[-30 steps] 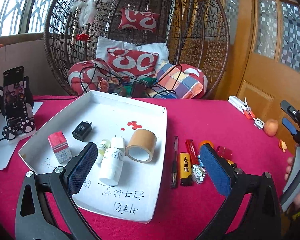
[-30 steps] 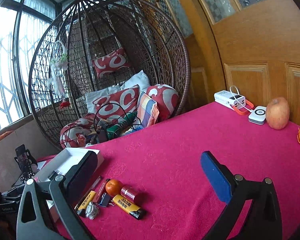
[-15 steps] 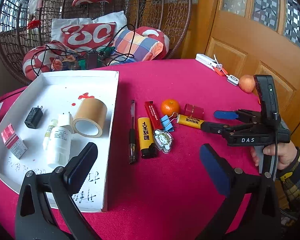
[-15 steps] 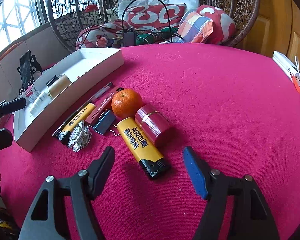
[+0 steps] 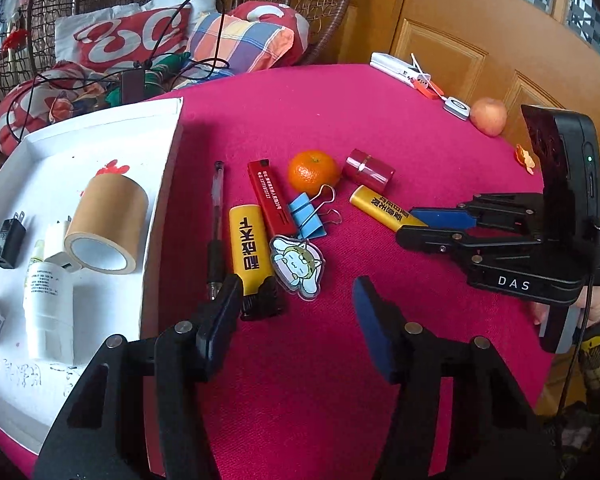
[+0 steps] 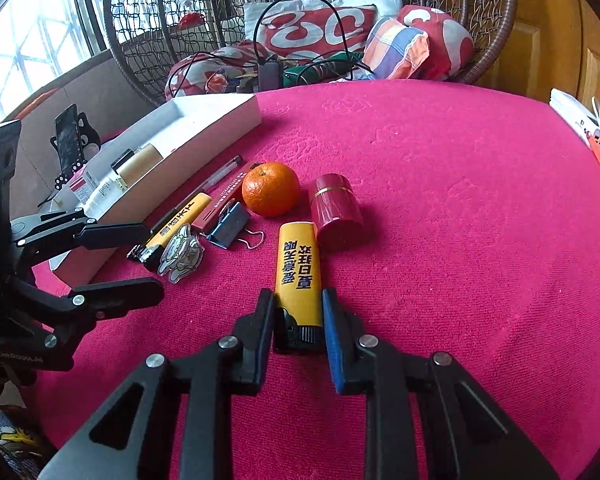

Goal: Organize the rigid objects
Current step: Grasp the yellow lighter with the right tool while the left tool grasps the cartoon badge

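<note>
Yellow lighter (image 6: 299, 276) sat clamped at black end in your right gripper (image 6: 298, 322). Your left gripper (image 5: 296, 320) hung wide open, empty, beside white tray (image 5: 162, 184).

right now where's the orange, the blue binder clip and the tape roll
orange (image 5: 313, 171), left wrist view, middle of the peel
blue binder clip (image 5: 306, 216), left wrist view, blue body
tape roll (image 5: 110, 220), left wrist view, brown side

table cloth (image 6: 460, 208): rough magenta pile | yellow lighter (image 6: 299, 276): glossy plastic | red canister (image 6: 336, 212): shiny, gilt band | tray (image 5: 156, 216): matt white card | binder clip (image 5: 308, 216): blue painted metal, wire handles | tape roll (image 5: 108, 224): smooth brown paper | door (image 5: 480, 40): varnished wood
</note>
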Available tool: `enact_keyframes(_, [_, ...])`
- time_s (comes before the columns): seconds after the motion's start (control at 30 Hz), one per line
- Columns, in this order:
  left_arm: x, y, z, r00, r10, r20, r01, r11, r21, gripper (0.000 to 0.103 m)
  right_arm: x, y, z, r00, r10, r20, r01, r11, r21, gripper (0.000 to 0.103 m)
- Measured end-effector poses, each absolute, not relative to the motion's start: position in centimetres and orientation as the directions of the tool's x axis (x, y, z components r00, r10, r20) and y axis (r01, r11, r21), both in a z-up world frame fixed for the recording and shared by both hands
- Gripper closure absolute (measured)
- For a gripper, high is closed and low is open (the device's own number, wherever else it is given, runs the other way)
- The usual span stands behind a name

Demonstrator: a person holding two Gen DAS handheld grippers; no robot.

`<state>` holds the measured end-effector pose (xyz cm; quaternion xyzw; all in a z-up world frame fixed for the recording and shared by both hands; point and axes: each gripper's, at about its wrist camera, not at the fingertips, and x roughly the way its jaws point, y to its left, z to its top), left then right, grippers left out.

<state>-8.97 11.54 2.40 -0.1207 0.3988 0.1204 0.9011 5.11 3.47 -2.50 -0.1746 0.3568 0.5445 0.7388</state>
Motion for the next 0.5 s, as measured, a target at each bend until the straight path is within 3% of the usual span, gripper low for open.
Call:
enact_keyframes(0.27, [-4.8,10.5,1.4,0.602,0.162,-0.782,-0.280,0.960,-0.017,0.046,5.4,3.4,-2.6,0.139,0.687,-0.713,-0.925,0.347,0.155,0.080])
enact_keyframes(0.4, [-5.5,9.0,2.4,0.636,0.021,-0.771,-0.177,0.977,-0.119,0.046,5.4,3.4,-2.6,0.133,0.690,-0.711,-0.923,0.349,0.165,0.079])
enact_keyframes(0.5, [-5.7,9.0,2.5,0.635,0.151,-0.758,-0.247,0.969,-0.014,0.045,5.5,3.4,-2.7,0.132,0.691,-0.711,-0.922,0.349,0.168,0.080])
